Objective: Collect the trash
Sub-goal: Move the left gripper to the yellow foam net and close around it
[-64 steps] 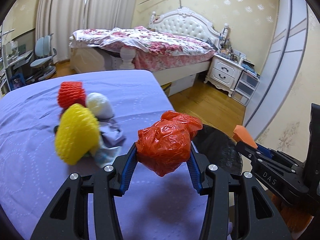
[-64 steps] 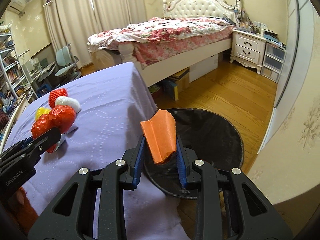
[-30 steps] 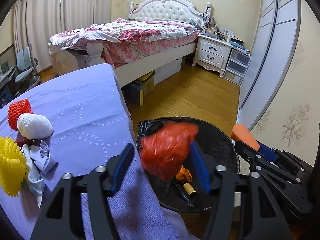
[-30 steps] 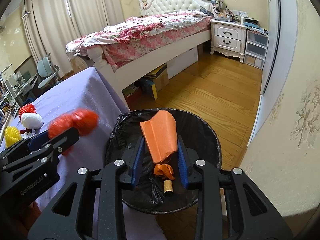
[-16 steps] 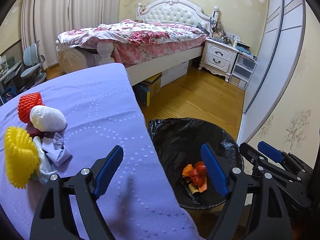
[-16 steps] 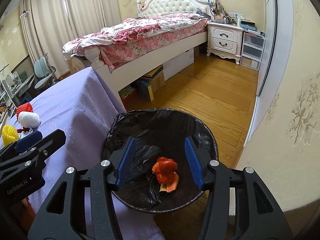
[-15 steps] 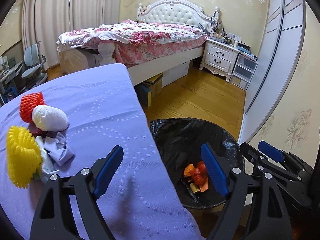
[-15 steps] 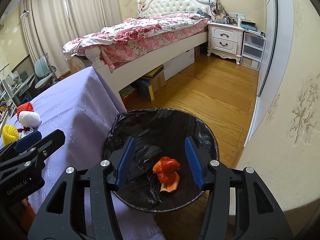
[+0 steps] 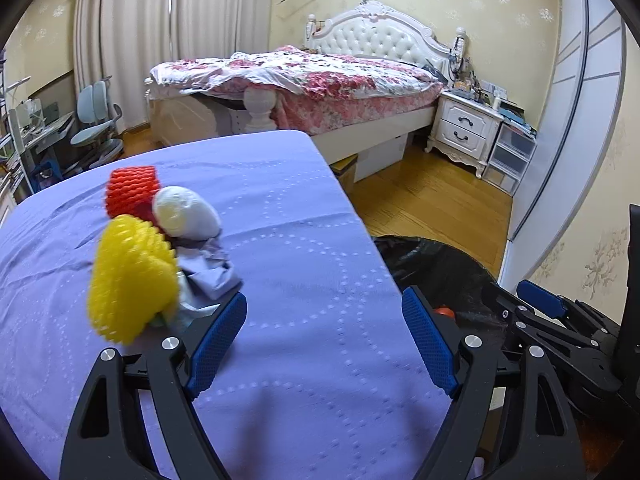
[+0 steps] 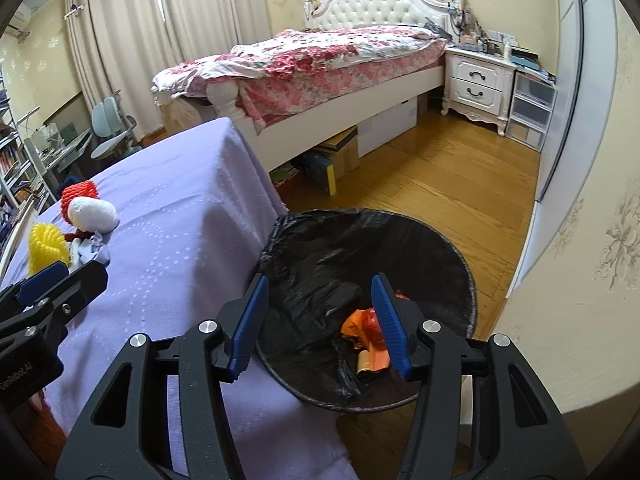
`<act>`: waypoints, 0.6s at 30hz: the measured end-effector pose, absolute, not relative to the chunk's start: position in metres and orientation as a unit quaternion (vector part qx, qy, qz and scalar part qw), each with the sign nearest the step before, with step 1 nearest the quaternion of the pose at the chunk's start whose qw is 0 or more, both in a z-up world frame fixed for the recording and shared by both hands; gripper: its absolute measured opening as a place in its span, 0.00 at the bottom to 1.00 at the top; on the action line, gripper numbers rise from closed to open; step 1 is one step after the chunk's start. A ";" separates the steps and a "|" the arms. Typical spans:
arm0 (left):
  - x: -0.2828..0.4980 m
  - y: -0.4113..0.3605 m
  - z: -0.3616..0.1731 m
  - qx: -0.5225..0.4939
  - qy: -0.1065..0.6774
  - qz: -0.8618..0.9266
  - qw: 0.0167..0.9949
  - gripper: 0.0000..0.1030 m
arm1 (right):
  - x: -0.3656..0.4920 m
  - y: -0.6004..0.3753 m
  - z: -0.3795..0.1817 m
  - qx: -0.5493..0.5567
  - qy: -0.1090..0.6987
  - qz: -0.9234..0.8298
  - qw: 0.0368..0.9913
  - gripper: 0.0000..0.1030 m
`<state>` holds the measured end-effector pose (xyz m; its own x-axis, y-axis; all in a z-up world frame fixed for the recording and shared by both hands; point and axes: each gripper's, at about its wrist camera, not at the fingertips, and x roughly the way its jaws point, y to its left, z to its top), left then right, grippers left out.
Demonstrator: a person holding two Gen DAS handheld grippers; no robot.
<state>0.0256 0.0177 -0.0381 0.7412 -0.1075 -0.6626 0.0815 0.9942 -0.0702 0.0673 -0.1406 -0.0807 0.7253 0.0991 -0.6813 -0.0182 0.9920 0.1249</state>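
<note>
My left gripper is open and empty above the purple tablecloth. Just left of its left finger lies a pile of trash: a yellow foam net, a red foam net, a white wad and crumpled pale paper. My right gripper hangs open and empty over the black-lined trash bin, which stands on the floor by the table's right edge. A red plastic bag and orange scraps lie at the bin's bottom. The same pile shows far left in the right wrist view, yellow net nearest.
A bed with a floral cover stands beyond the table, with boxes under it. A white nightstand and plastic drawers are at the right wall. Wooden floor surrounds the bin. A desk chair stands far left.
Both grippers opened and dropped the red bag and the orange piece into the bin. The left gripper then swung left, back over the table near the pile.
</note>
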 end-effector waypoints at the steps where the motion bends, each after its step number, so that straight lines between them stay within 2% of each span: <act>1: 0.024 0.021 -0.037 -0.020 0.356 -0.048 0.933 0.77 | 0.067 -0.136 -0.080 0.052 0.370 0.036 0.927 0.51; 15: 0.012 0.089 -0.034 -0.066 0.344 0.025 0.936 0.77 | 0.061 -0.081 -0.072 0.017 0.374 0.094 0.923 0.52; 18: 0.022 0.099 -0.035 -0.073 0.345 0.026 0.936 0.78 | 0.060 -0.071 -0.072 0.010 0.374 0.102 0.922 0.57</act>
